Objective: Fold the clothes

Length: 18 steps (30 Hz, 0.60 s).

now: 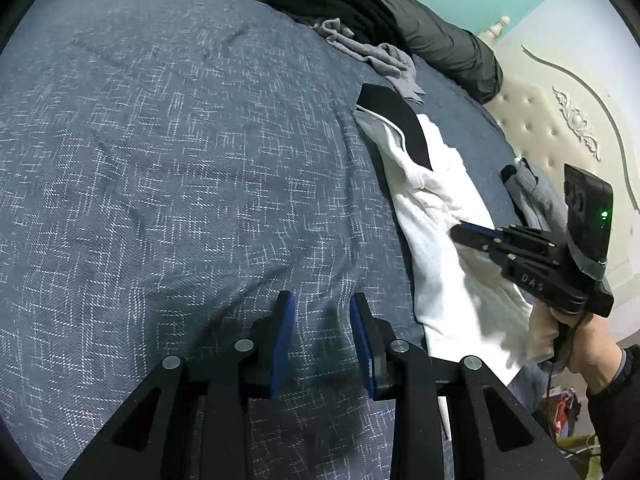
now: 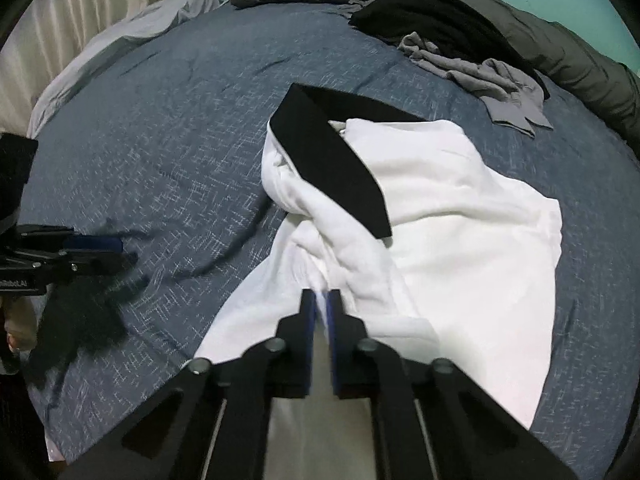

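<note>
While right gripper (image 2: 322, 300) pinches white garment (image 2: 460, 232), left gripper (image 1: 322, 312) hovers spread.

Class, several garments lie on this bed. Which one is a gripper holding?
The white garment with the black band: the right gripper has its jaws closed on it. The grey garment and the black garment lie untouched.

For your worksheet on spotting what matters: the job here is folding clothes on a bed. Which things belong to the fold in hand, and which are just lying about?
In the job:
- white garment with black band
- right gripper, shut on its fabric
- left gripper, open above the bedspread

Lying about:
- crumpled grey garment
- black garment
- dark duvet
- headboard
</note>
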Available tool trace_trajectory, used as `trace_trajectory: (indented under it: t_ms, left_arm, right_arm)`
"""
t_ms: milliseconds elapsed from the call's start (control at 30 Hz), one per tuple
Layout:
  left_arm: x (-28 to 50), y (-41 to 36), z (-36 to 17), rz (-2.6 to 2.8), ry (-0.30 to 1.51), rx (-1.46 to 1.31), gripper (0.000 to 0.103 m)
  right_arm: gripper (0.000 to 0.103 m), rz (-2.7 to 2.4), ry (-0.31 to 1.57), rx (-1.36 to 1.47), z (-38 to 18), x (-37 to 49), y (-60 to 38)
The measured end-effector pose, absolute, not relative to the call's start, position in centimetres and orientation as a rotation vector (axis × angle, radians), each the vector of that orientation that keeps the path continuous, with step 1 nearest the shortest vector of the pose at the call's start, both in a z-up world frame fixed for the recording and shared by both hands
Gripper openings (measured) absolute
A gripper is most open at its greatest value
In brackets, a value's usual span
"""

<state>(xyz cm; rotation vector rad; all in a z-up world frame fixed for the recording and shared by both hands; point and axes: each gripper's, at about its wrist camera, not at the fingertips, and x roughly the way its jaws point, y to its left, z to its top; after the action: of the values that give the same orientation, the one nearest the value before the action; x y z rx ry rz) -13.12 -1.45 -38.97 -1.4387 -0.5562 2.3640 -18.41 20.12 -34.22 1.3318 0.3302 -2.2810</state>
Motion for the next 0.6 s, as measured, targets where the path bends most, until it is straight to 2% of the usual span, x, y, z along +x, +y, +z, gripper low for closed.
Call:
trace_trajectory:
  t_ms: [433,600]
  left_arm:
    - [-13.1,-1.3,-39.1,2.359,-0.550,-1.447,0.031]
    - [-13.0,-1.5,-39.2,2.358,-0.552,-1.451,0.031]
  right_arm:
    - [0.002,-2.418,0.075,1.266,-29.4,-20.4,26.2]
    - [0.002,-2.495,-0.007,1.305,-29.4,-22.1,29.8]
